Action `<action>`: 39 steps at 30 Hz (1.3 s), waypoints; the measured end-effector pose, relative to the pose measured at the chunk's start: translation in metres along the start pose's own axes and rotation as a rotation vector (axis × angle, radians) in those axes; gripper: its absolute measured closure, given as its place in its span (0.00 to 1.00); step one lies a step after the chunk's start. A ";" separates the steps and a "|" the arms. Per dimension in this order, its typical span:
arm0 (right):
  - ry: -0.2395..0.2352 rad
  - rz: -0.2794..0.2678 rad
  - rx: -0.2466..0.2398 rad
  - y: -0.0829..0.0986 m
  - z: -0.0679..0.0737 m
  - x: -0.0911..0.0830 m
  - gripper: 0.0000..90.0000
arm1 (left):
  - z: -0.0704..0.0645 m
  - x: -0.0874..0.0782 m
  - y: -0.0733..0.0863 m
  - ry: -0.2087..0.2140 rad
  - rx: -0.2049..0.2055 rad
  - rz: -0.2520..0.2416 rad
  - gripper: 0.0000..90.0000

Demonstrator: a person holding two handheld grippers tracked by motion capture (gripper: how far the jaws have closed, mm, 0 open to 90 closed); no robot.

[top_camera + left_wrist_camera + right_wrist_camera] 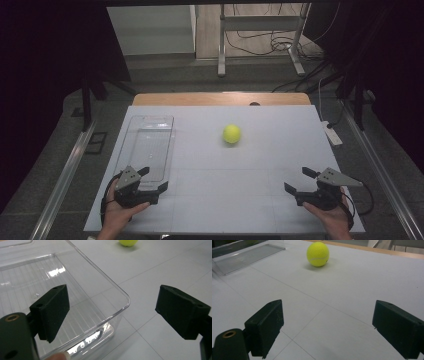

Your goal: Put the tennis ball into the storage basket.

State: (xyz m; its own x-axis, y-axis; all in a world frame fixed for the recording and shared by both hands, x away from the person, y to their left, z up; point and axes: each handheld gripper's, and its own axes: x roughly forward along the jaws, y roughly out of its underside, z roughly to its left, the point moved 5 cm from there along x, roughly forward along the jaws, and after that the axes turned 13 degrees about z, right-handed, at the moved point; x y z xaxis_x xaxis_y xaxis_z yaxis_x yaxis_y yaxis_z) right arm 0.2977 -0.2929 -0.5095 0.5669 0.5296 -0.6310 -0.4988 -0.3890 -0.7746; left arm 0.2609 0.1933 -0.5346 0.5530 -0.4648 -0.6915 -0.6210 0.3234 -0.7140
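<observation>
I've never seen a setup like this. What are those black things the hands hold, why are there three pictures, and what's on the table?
There is no robot here: a person holds a hand tool in each hand, each with two black jaws that pinch. The high view looks down on the white table, with the left gripper and right gripper near its front edge. The other two pictures come from small cameras riding on each gripper, looking out between its jaws. On the table lie a yellow tennis ball and a clear plastic tray, which is empty. The left gripper sits at the tray's near corner; the right one faces the ball from a distance. Both have jaws spread apart and hold nothing.
</observation>
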 end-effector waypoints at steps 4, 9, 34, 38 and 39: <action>0.003 -0.001 0.003 0.000 -0.001 0.000 0.12 | 0.000 0.000 0.000 -0.003 -0.001 0.000 0.14; 0.003 0.004 0.008 0.001 -0.001 0.002 0.12 | -0.001 0.000 0.001 -0.003 0.002 0.005 0.14; 0.001 0.014 0.010 0.002 0.001 0.004 0.12 | -0.007 -0.004 -0.005 -0.011 0.001 0.021 0.14; 0.000 0.013 0.010 0.002 0.002 0.004 0.12 | -0.010 -0.006 -0.008 -0.001 0.000 0.035 0.14; -0.001 0.012 0.011 0.002 0.002 0.004 0.12 | -0.010 -0.007 -0.010 0.002 0.002 0.037 0.14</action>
State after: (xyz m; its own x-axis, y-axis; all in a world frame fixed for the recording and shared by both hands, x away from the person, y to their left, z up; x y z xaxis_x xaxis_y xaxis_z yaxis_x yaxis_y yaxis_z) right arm 0.2977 -0.2903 -0.5131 0.5601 0.5254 -0.6405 -0.5128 -0.3874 -0.7662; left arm 0.2573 0.1849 -0.5219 0.5281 -0.4544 -0.7174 -0.6400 0.3422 -0.6879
